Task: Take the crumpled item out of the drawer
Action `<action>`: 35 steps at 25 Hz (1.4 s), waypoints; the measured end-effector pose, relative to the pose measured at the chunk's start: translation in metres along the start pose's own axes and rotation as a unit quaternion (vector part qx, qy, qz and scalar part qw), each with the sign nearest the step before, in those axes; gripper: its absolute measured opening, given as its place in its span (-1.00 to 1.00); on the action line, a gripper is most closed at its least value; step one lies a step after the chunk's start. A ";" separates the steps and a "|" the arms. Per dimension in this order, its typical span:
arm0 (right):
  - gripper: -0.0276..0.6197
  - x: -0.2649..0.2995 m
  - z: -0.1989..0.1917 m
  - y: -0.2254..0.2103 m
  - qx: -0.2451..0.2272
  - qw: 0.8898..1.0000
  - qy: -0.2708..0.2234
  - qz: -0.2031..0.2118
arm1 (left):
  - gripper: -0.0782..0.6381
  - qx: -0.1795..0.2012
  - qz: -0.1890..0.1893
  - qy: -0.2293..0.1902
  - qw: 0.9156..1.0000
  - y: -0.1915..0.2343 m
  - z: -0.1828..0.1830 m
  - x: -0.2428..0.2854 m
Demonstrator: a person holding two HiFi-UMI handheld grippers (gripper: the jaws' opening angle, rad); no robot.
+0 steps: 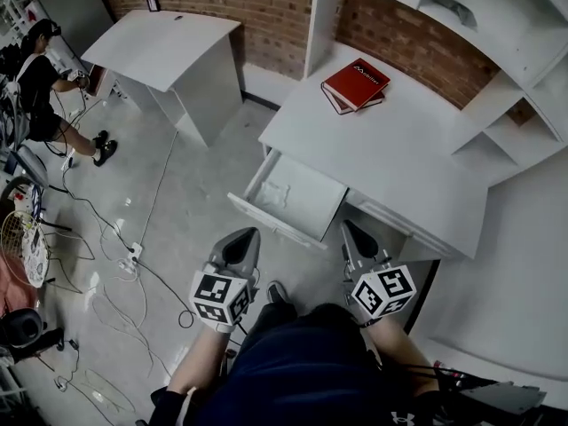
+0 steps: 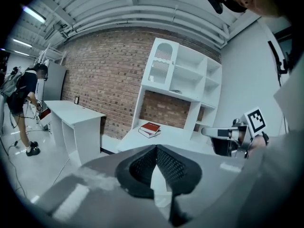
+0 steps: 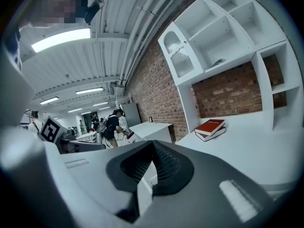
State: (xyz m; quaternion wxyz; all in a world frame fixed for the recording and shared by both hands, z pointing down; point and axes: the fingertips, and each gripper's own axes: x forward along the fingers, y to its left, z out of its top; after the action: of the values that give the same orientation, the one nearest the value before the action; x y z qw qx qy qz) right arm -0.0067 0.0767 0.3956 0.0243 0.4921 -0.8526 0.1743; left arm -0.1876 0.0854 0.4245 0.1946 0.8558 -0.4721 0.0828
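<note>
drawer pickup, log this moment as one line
phase: pre-reach | drawer: open | crumpled item: in drawer, untouched | left gripper: shut, empty | right gripper: shut, empty

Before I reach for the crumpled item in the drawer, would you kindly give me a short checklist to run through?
1. Drawer open: ok, it stands out from the desk.
2. Crumpled item in sight: ok, it lies inside the drawer.
3. Left gripper ready to grasp: not ok, jaws together, empty.
4. Right gripper ready to grasp: not ok, jaws together, empty.
5. Way to the drawer free: ok, nothing between grippers and drawer.
6. Books out of the way: ok, farther back on the desk.
</note>
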 end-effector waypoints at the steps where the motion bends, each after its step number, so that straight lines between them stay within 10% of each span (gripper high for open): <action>1: -0.91 0.003 0.001 0.000 0.001 1.000 0.000 -0.006 | -0.77 0.001 -0.004 0.003 1.000 0.005 0.001 0.003; 11: -0.91 0.026 -0.007 -0.035 0.016 0.999 0.018 -0.028 | -0.77 -0.011 -0.008 0.024 1.000 0.025 -0.001 0.051; 22: -0.91 0.078 -0.012 -0.083 0.048 0.997 0.050 0.038 | -0.77 0.010 0.046 0.046 0.998 0.029 0.018 0.109; 30: -0.91 0.109 -0.006 -0.123 0.064 0.993 0.060 0.075 | -0.77 0.045 0.077 0.044 0.995 0.035 0.040 0.161; 35: -0.91 0.119 -0.017 -0.143 0.085 0.992 0.066 0.073 | -0.77 0.109 0.081 0.124 0.983 0.066 0.009 0.193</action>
State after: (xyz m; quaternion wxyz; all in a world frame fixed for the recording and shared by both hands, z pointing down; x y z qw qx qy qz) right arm 0.0511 -0.0814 0.4756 0.0257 0.4164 -0.8648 0.2792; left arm -0.1391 -0.1000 0.4956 0.1496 0.8138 -0.5004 0.2548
